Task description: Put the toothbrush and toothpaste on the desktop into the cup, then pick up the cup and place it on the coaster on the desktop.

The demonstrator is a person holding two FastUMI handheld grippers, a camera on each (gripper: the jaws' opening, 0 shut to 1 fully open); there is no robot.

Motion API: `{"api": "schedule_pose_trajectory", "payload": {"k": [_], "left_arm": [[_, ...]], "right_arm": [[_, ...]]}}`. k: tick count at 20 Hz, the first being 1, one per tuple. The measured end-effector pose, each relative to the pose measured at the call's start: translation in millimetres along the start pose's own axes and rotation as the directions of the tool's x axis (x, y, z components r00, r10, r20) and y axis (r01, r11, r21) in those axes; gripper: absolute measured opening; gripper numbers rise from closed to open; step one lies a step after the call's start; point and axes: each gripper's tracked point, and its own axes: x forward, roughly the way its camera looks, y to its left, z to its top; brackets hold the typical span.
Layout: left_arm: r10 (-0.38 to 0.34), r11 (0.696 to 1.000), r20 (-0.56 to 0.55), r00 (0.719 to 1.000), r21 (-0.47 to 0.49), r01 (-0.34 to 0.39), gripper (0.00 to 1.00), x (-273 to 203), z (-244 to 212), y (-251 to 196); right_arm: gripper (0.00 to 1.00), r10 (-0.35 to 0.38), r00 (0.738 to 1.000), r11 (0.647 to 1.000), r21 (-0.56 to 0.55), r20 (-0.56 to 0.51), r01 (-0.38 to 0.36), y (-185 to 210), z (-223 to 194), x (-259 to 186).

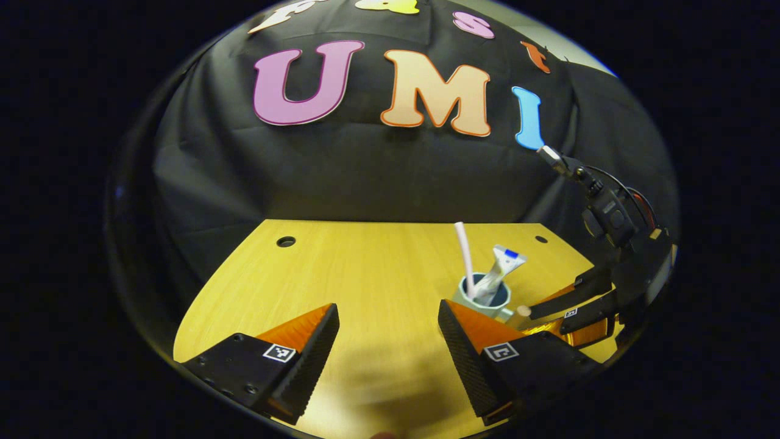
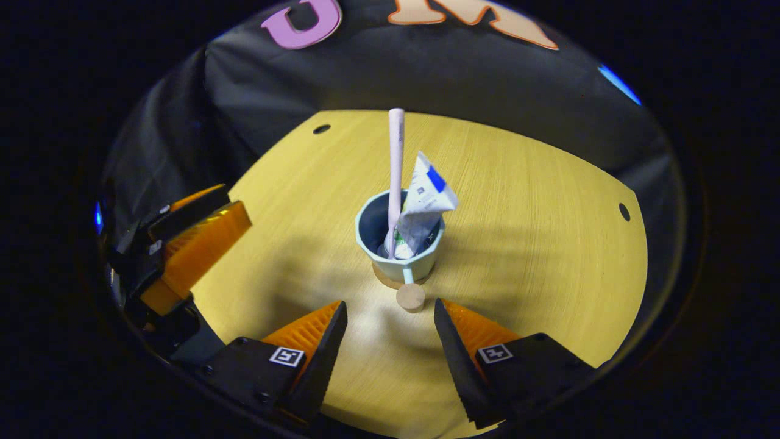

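in the right gripper view the right gripper [image 2: 390, 329] hangs low over the yellow wood-grain desktop [image 2: 536, 244] with its jaws spread wide and nothing between them. just ahead of its fingertips stands the pale blue-green faceted cup [image 2: 399, 259], upright, its short handle ending in a round wooden knob [image 2: 410, 297] that points back into the gap between the fingers without touching either one. the cup sits on a round wooden coaster [image 2: 384, 279], whose edge peeps out at the base. inside the cup a long pale pink toothbrush [image 2: 396, 164] stands nearly upright, and a white squeezed toothpaste tube with a blue mark [image 2: 423, 207] leans against the rim beside it.

in the left gripper view the left gripper [image 1: 388, 335] is also wide open and holds nothing, poised over bare desktop to the left of the cup [image 1: 481, 299]; its right-hand finger [image 1: 469, 347] partly hides the cup's base
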Motion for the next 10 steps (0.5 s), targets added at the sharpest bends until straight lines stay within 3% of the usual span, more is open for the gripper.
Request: {"api": "schedule_pose_trajectory", "payload": {"k": [2, 4, 5, 7, 10], "left_arm": [[-0.019, 1.000, -0.001, 1.000, -0.008, 0.019, 0.95, -1, 9, -25], [-0.035, 0.999, 0.025, 0.999, -0.009, 0.035, 0.95, -5, 23, -51], [-0.038, 0.999, 0.035, 0.999, -0.001, 0.038, 0.95, -8, 30, -63], [-0.057, 0.998, 0.071, 0.996, 0.021, 0.056, 0.95, -13, 46, -90], [-0.072, 0.996, 0.139, 0.988, 0.065, 0.064, 0.95, -24, 74, -123]], "right_arm": [[0.89, -0.024, 0.994, 1.000, 0.019, 0.107, 0.022, -18, 6, -29], [1.00, -0.035, 0.976, 0.999, 0.040, 0.216, 0.027, -33, 12, -56], [0.99, -0.045, 0.962, 0.998, 0.056, 0.269, 0.031, -42, 14, -75], [0.96, -0.058, 0.919, 0.995, 0.094, 0.391, 0.023, -57, 27, -112], [0.99, -0.066, 0.832, 0.991, 0.131, 0.551, -0.008, -71, 45, -162]]}}
